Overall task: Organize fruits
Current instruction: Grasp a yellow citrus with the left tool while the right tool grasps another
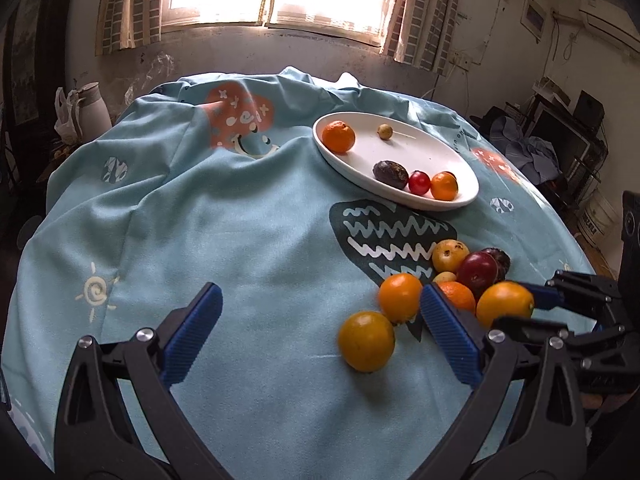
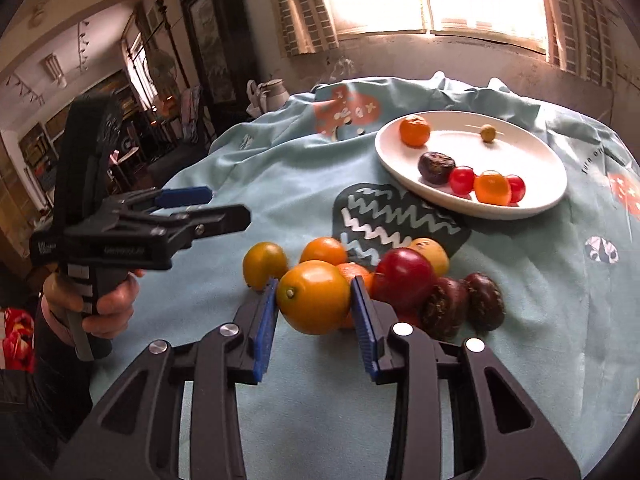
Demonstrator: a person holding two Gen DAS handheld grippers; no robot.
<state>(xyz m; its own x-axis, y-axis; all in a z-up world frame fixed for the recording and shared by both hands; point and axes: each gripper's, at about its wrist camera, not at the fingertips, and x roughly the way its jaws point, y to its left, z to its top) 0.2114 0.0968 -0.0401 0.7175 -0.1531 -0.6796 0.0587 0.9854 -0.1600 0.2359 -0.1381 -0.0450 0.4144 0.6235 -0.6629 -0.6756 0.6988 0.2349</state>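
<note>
Under a bright window, my table [image 1: 200, 240] wears a pale blue cloth, a white plate [image 2: 540, 168] of small fruit at its far side. My right tongs [image 2: 314, 292] grip a yellow-orange fruit [image 2: 314, 298] at the near edge of the loose pile — pads on both flanks. My left tongs [image 1: 320, 304] gape wide, empty, just beside the pile.

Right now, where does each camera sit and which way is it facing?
Left wrist: on the left gripper, tilted down over the blue tablecloth toward the window; its open fingers show, the right gripper at right.
Right wrist: on the right gripper, same heading; its pads clamp a yellow-orange fruit; the left gripper and its hand show at left.
Shared: white plate, loose fruit pile.
</note>
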